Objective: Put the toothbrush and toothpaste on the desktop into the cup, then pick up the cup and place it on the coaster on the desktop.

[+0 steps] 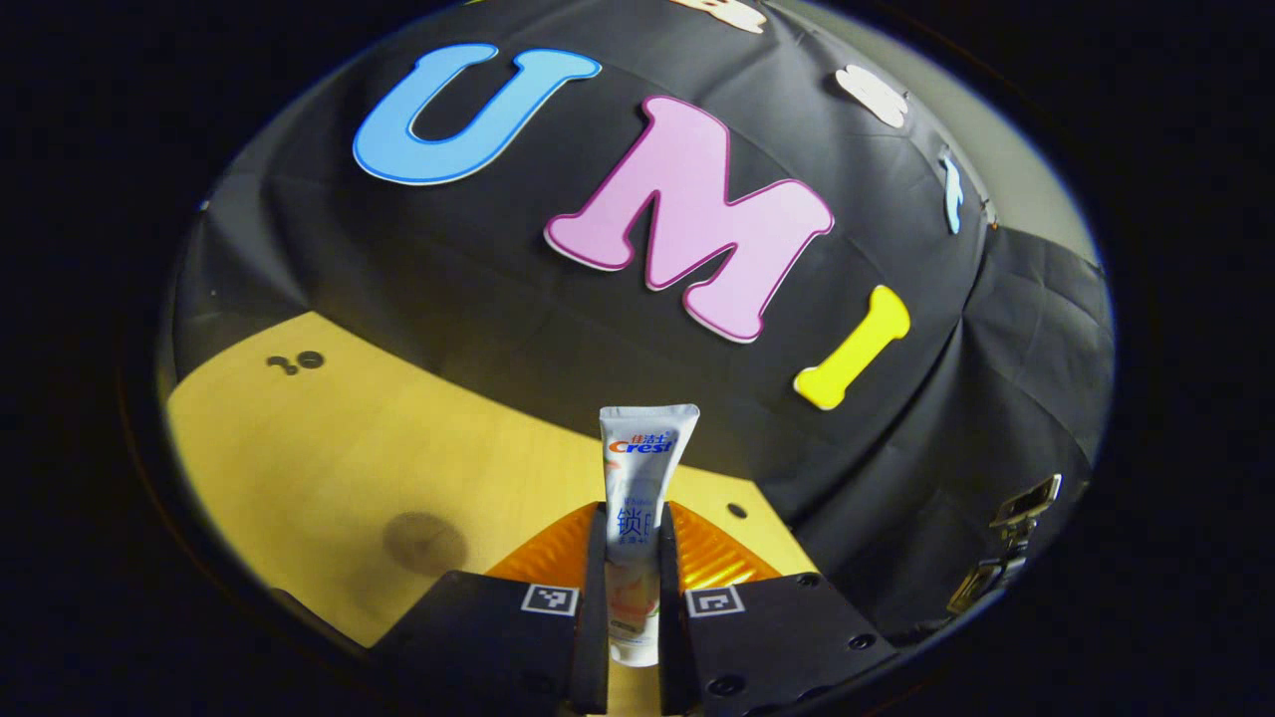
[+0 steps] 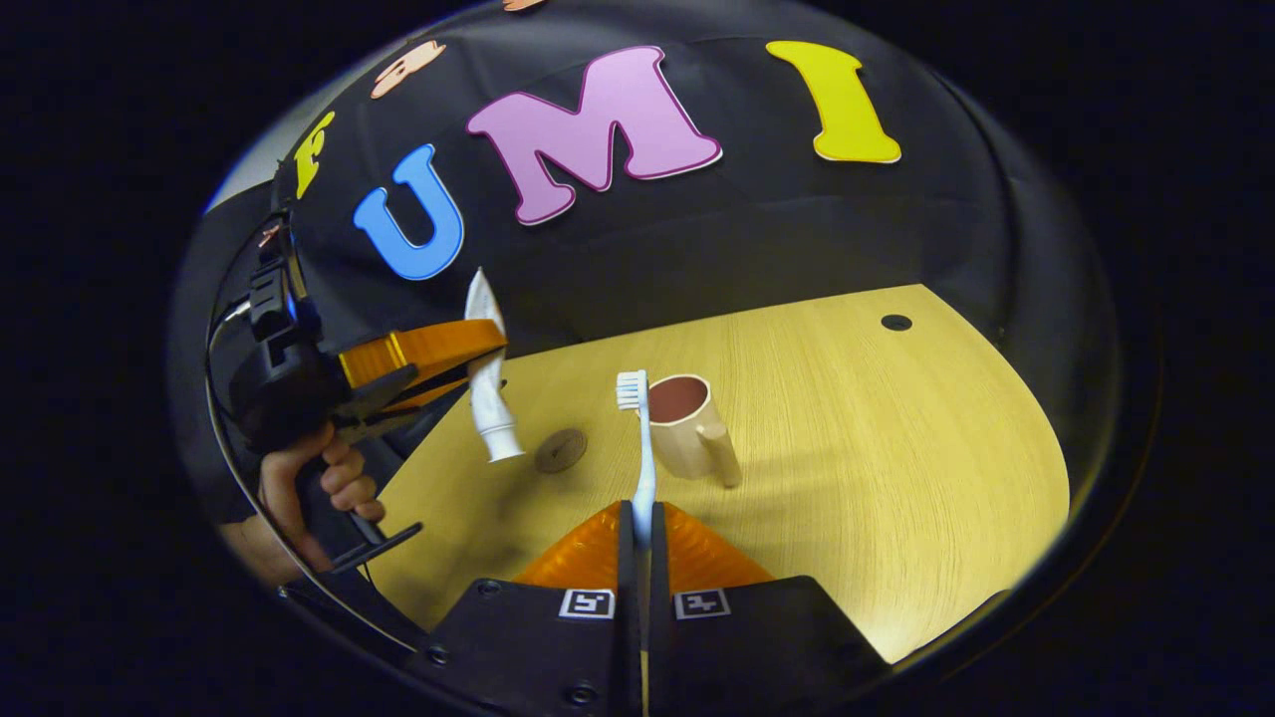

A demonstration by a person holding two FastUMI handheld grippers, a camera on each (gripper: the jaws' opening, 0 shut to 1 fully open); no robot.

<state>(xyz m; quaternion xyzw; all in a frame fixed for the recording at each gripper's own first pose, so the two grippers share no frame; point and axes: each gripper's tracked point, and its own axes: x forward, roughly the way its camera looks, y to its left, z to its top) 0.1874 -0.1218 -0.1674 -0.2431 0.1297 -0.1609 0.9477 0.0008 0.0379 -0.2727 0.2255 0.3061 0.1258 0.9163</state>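
toothbrush (image 2: 642,448) handle hidden in right claw (image 2: 637,533)

Both views are being bent hard by the fisheye lens, and straight edges are being curved toward the rims. The worktop (image 2: 847,418) is being lit brightly from above, while the cloth wall is being left dim. A soft shadow is being cast beside the cup (image 2: 687,423). Focus is being held sharp; no motion blur is being seen.
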